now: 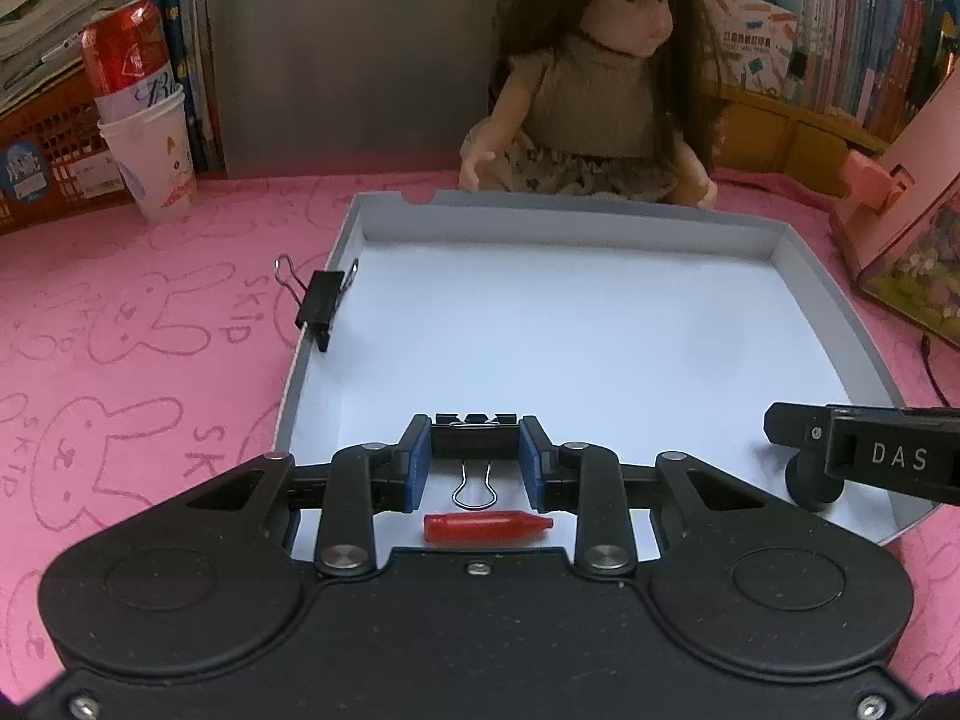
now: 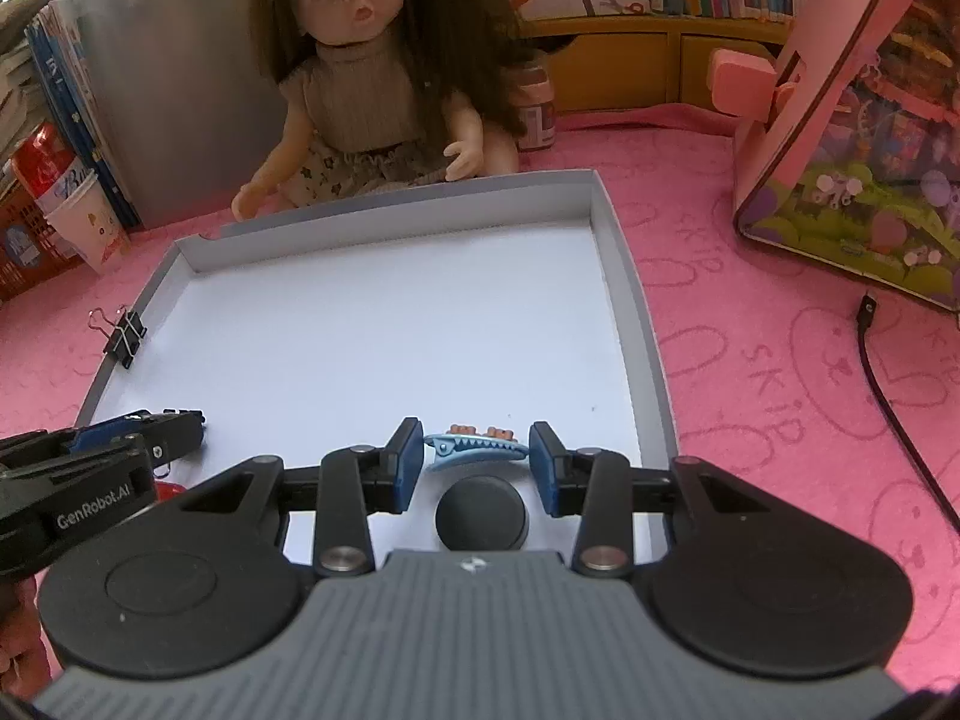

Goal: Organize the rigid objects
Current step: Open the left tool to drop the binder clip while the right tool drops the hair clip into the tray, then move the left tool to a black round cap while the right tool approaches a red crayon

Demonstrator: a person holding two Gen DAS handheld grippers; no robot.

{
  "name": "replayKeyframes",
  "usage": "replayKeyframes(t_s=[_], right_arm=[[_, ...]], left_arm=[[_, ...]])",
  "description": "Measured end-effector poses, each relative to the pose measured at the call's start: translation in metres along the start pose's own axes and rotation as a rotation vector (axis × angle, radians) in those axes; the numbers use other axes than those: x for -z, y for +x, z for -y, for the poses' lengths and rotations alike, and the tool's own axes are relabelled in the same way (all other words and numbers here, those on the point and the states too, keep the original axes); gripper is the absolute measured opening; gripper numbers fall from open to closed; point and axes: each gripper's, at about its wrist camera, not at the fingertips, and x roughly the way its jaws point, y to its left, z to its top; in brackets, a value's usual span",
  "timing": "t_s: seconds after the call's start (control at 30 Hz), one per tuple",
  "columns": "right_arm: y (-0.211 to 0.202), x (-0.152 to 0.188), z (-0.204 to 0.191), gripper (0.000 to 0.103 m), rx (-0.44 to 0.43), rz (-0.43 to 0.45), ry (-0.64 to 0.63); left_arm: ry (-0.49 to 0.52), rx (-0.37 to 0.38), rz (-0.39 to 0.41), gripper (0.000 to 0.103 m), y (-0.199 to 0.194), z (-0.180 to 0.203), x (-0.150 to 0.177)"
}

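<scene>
A shallow grey box lid with a white floor (image 1: 807, 276) lies on the pink cloth; it also shows in the right wrist view (image 2: 630, 300). My left gripper (image 1: 475, 450) is shut on a black binder clip (image 1: 476, 438) low over the lid's near part. A red crayon-like piece (image 1: 486, 526) lies just beneath it. A second black binder clip (image 1: 321, 303) is clipped on the lid's left wall and shows in the right wrist view (image 2: 126, 333). My right gripper (image 2: 474, 456) is open around a blue shark hair clip (image 2: 477, 447). A black round cap (image 2: 482, 513) lies below.
A doll (image 1: 600, 90) sits behind the lid. A paper cup (image 1: 153, 162) holding a red can (image 1: 126, 51) stands at the back left by an orange crate (image 1: 42, 168). A pink toy box (image 2: 852, 120) and a black cable (image 2: 894, 408) are at the right.
</scene>
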Motion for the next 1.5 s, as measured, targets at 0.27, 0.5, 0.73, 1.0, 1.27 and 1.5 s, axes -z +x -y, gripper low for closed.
replayKeyframes(t_s=[0.27, 0.5, 0.73, 1.0, 1.27, 1.5], right_arm=[[0.002, 0.000, -0.006, 0.044, 0.013, 0.007, -0.029], [-0.011, 0.003, -0.005, 0.066, -0.012, 0.061, -0.040], [-0.031, 0.008, 0.003, 0.073, -0.036, 0.095, -0.024], [-0.063, 0.027, 0.009, 0.081, -0.076, 0.147, -0.039], [-0.095, 0.063, 0.012, 0.084, -0.093, 0.222, -0.084], [-0.114, 0.098, 0.017, 0.084, -0.108, 0.250, -0.077]], left_arm=[[0.019, -0.007, 0.012, 0.029, 0.000, 0.002, 0.001], [-0.016, 0.031, 0.045, 0.051, -0.019, -0.006, -0.001], [-0.012, 0.050, 0.098, 0.061, -0.049, -0.010, 0.005], [0.015, 0.063, 0.145, 0.064, -0.083, -0.015, 0.029], [0.053, 0.070, 0.200, 0.065, -0.115, -0.013, 0.062], [0.081, 0.067, 0.233, 0.067, -0.138, -0.010, 0.094]])
